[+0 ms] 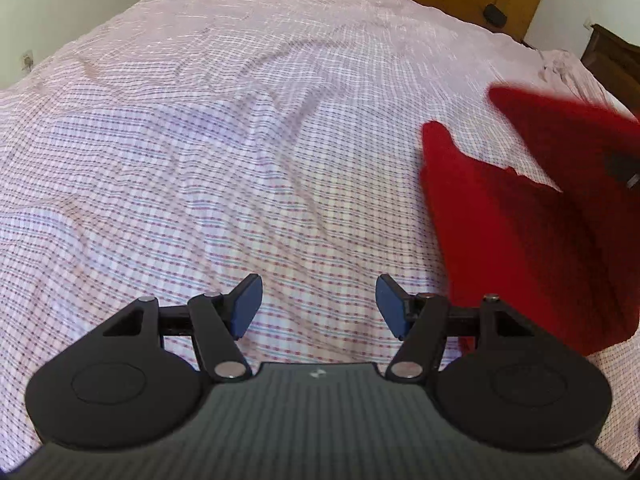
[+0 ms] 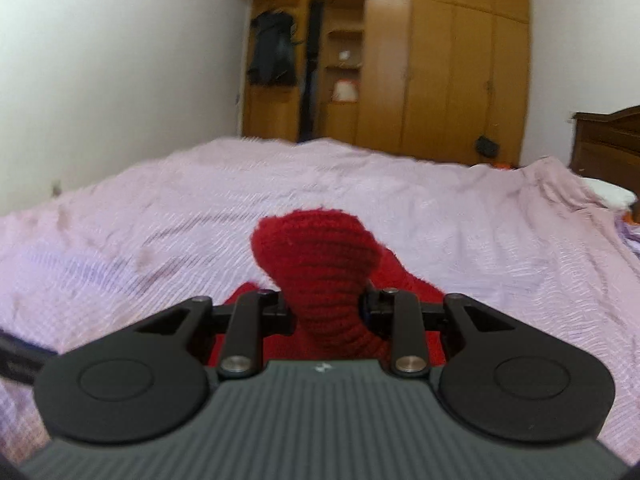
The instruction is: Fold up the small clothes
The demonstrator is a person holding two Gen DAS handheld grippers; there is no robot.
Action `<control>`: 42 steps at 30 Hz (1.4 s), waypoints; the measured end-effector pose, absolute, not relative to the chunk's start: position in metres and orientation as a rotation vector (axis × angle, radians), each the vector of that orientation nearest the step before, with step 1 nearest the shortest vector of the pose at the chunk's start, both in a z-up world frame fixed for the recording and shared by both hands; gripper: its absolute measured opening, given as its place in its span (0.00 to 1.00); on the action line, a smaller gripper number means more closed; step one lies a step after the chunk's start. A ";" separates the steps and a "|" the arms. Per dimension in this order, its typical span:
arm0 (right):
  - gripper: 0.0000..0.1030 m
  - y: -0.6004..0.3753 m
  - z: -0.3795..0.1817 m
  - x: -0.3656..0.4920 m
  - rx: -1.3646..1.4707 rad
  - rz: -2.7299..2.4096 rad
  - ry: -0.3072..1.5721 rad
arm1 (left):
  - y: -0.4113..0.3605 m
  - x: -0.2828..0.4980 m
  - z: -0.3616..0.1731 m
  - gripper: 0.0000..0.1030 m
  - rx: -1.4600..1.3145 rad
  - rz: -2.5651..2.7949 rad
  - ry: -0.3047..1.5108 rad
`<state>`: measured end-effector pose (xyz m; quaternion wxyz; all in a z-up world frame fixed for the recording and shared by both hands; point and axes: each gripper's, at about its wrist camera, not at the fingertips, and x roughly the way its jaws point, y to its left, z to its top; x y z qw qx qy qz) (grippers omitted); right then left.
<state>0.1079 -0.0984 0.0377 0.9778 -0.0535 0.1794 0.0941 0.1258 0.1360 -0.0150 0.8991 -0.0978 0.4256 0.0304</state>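
Observation:
A red knitted garment (image 1: 532,216) lies at the right of the bed in the left wrist view, one part of it lifted and blurred at the upper right. My left gripper (image 1: 319,304) hovers open over bare sheet, to the left of the garment, with nothing between its blue pads. In the right wrist view my right gripper (image 2: 325,310) is shut on a bunched fold of the red garment (image 2: 320,264), which stands up between the fingers and hides the pads. More red cloth trails down beneath that gripper.
The bed is covered by a pink checked sheet (image 1: 224,152), wrinkled across the middle. A wooden wardrobe (image 2: 424,64) stands beyond the bed's far edge, with a dark bag (image 2: 272,48) hanging on it. A dark wooden headboard (image 2: 608,144) is at the right.

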 end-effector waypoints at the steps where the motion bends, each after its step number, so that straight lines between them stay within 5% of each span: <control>1: 0.30 -0.092 0.030 0.109 -0.109 0.205 0.382 | 0.139 0.125 -0.015 0.66 -0.205 0.064 0.878; 9: 0.30 -0.056 -0.005 0.107 -0.230 0.235 0.419 | 0.163 0.112 -0.015 0.66 -0.240 0.066 0.868; 22: 0.30 -0.062 -0.025 0.090 -0.034 0.350 0.390 | 0.169 0.105 -0.009 0.66 -0.203 0.081 0.867; 24: 0.32 -0.063 -0.027 0.084 -0.026 0.356 0.386 | 0.166 0.108 -0.006 0.66 -0.198 0.079 0.862; 30: 0.62 -0.064 -0.017 0.070 -0.012 0.418 0.398 | 0.154 0.115 0.009 0.66 -0.189 0.065 0.833; 42: 0.63 -0.159 0.028 0.042 0.352 0.492 0.514 | 0.096 0.126 0.048 0.66 -0.173 -0.065 0.779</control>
